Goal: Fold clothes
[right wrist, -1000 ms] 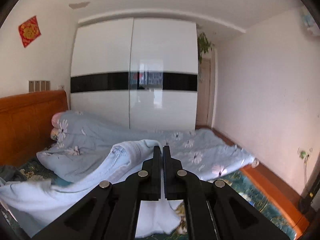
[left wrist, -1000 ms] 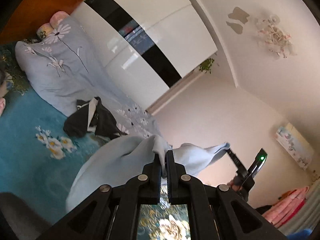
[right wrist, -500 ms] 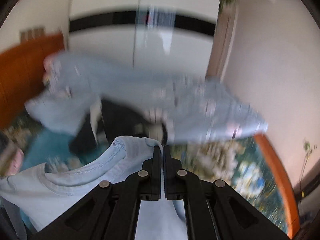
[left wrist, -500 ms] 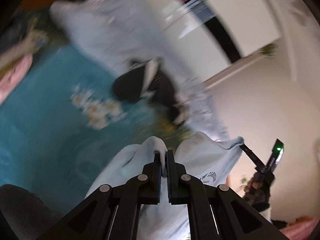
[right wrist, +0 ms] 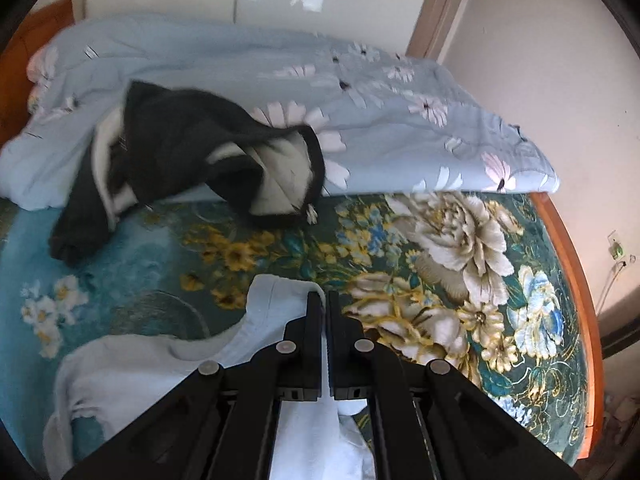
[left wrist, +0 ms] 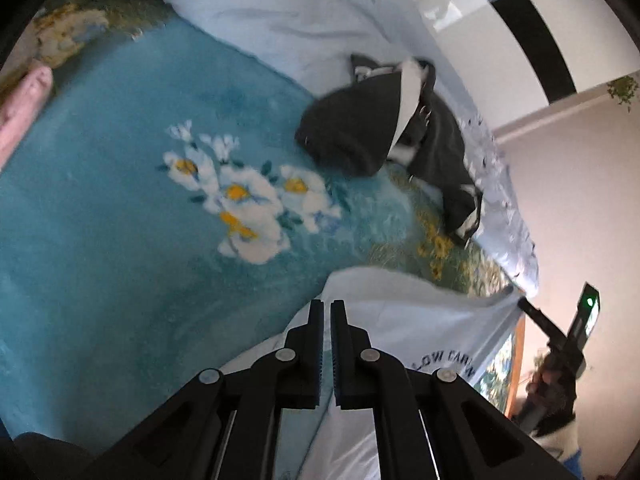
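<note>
From the left wrist view we see the teal floral bedspread [left wrist: 100,220] filling the left side, with a white-and-yellow flower print in its middle. Our left gripper [left wrist: 326,306] has its jaws nearly together on the edge of the pale blue T-shirt [left wrist: 420,328], pinching the cloth between them. The shirt is thin and light blue, almost white in this light, and stretches taut to the right, with part of a dark printed line of letters showing on its face. Beyond it, a black and white garment [left wrist: 360,136] lies crumpled on the bedspread against the grey-blue flowered quilt [left wrist: 280,12]. At the far right, the right gripper [left wrist: 560,344] holds the shirt's other end.

In the right wrist view, the shirt [right wrist: 132,376] lies low at the left over the bedspread [right wrist: 500,300], its ribbed neckline curving up toward the jaws. The right gripper [right wrist: 324,300] is clamped on a fold of the shirt by the collar. The black and white garment [right wrist: 180,148] sits further back, touching the quilt [right wrist: 380,120]. Large cream peonies cover the bedspread on the right.
</note>
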